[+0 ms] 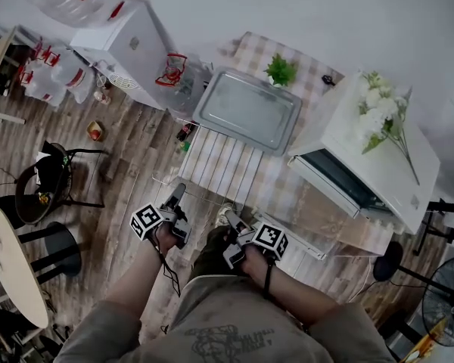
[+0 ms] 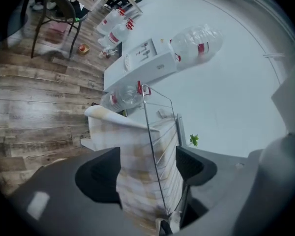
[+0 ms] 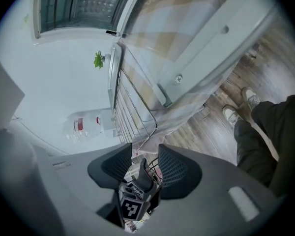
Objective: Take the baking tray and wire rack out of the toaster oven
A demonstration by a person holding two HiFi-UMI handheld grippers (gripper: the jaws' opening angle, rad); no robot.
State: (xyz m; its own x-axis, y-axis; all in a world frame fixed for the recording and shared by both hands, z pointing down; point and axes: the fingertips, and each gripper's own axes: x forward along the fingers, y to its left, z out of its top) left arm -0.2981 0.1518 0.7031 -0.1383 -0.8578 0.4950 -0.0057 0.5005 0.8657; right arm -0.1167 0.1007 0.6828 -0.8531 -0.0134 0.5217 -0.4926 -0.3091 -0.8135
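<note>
My left claw (image 2: 146,167) spread wide around the wire rack's (image 1: 216,165) near edge, not pinching, my right claw (image 3: 143,162) spread, nothing gripped, rack and baking tray (image 1: 246,109) on the checked tablecloth (image 1: 284,187), outside the toaster oven (image 1: 378,153).

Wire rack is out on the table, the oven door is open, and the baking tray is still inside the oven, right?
Not quite. The baking tray is out too, and lies on the checked table just beyond the wire rack, as the head view shows. The toaster oven door is indeed open.
</note>
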